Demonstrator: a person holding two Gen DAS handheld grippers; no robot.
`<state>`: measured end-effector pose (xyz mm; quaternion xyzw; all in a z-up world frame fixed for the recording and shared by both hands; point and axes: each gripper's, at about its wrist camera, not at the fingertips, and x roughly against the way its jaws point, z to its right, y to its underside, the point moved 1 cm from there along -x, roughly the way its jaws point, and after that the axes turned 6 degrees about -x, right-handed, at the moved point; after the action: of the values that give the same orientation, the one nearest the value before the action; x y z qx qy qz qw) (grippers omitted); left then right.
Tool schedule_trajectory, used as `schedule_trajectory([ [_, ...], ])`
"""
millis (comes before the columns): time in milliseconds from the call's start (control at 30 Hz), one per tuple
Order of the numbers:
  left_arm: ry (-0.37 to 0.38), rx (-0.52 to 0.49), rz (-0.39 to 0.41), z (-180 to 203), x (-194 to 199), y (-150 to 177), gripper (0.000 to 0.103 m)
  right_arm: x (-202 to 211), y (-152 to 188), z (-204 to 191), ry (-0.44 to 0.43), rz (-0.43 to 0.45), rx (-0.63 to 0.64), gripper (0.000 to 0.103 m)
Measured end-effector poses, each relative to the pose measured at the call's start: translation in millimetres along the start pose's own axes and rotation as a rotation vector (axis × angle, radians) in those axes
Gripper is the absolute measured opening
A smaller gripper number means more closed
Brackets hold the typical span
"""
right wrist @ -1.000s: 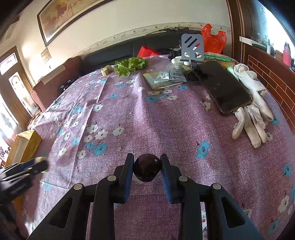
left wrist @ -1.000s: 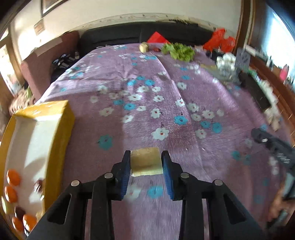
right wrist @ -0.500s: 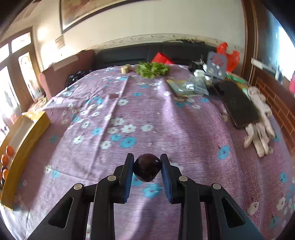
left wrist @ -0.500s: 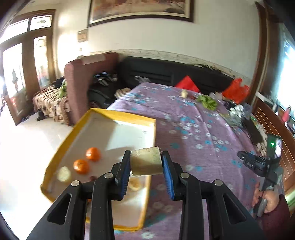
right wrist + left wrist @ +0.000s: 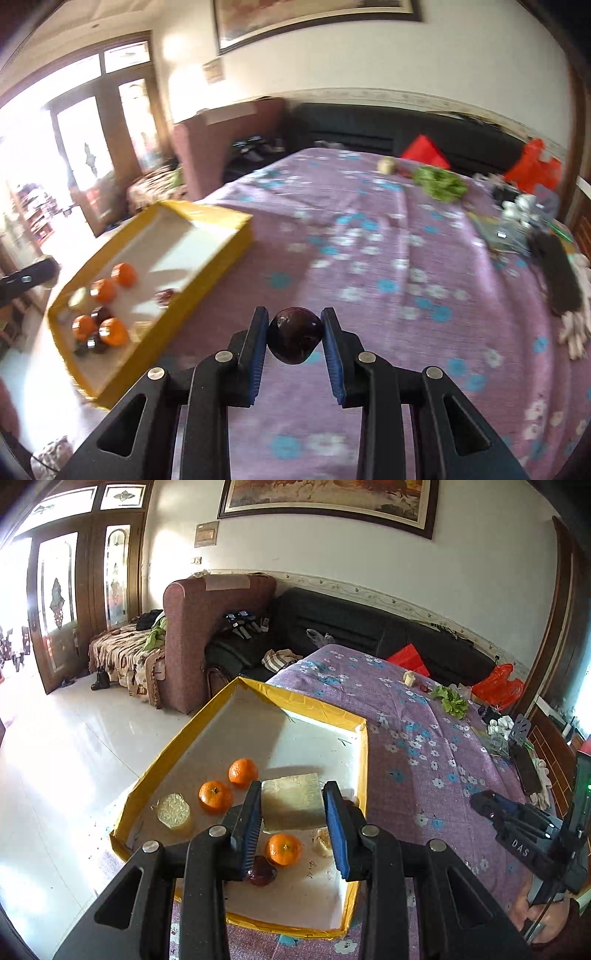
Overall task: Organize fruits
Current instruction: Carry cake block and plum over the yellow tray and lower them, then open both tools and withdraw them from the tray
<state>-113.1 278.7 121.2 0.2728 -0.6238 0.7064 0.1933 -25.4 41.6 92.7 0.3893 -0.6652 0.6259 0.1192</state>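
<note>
My left gripper (image 5: 293,812) is shut on a pale yellow block of fruit (image 5: 291,805) and holds it above the yellow-rimmed white box (image 5: 317,705). In the box lie three oranges (image 5: 215,796), a pale round fruit slice (image 5: 173,810) and a dark red fruit (image 5: 262,876). My right gripper (image 5: 294,338) is shut on a dark purple round fruit (image 5: 294,335) above the purple flowered cloth (image 5: 369,258), to the right of the box (image 5: 218,254). The right gripper also shows in the left wrist view (image 5: 517,827).
At the table's far end lie green lettuce (image 5: 452,701), a small pale fruit (image 5: 409,678) and red bags (image 5: 498,686). A phone (image 5: 526,770) and white gloves lie at the right edge. A sofa and an armchair stand beyond the table; white floor lies to the left.
My left gripper has moved left from over the cloth to over the box, still holding the pale block. My right gripper has swung left toward the box with the dark fruit.
</note>
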Motion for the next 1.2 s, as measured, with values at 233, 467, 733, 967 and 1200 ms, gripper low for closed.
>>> schedule_trajectory([
  [233, 0.011, 0.038, -0.055, -16.0, -17.9, 6.1, 0.032, -12.6, 6.1, -47.6, -0.111, -0.045, 0.015, 0.032],
  [467, -0.022, 0.068, -0.079, -51.1, -38.8, -19.3, 0.032, -29.9, -15.5, -108.3, -0.209, -0.074, 0.093, 0.033],
  [733, -0.027, 0.074, -0.21, -70.4, -106.6, -21.8, 0.032, -86.5, 2.9, -152.5, -0.217, -0.204, 0.172, 0.033],
  [967, -0.032, 0.171, -0.25, -91.9, -118.3, -17.2, 0.052, -122.9, 8.4, -171.5, -0.155, -0.238, 0.242, 0.033],
  [1200, -0.066, 0.225, -0.175, -104.8, -66.4, -20.2, 0.082, -119.0, 3.6, -164.1, -0.176, -0.218, 0.206, 0.05],
])
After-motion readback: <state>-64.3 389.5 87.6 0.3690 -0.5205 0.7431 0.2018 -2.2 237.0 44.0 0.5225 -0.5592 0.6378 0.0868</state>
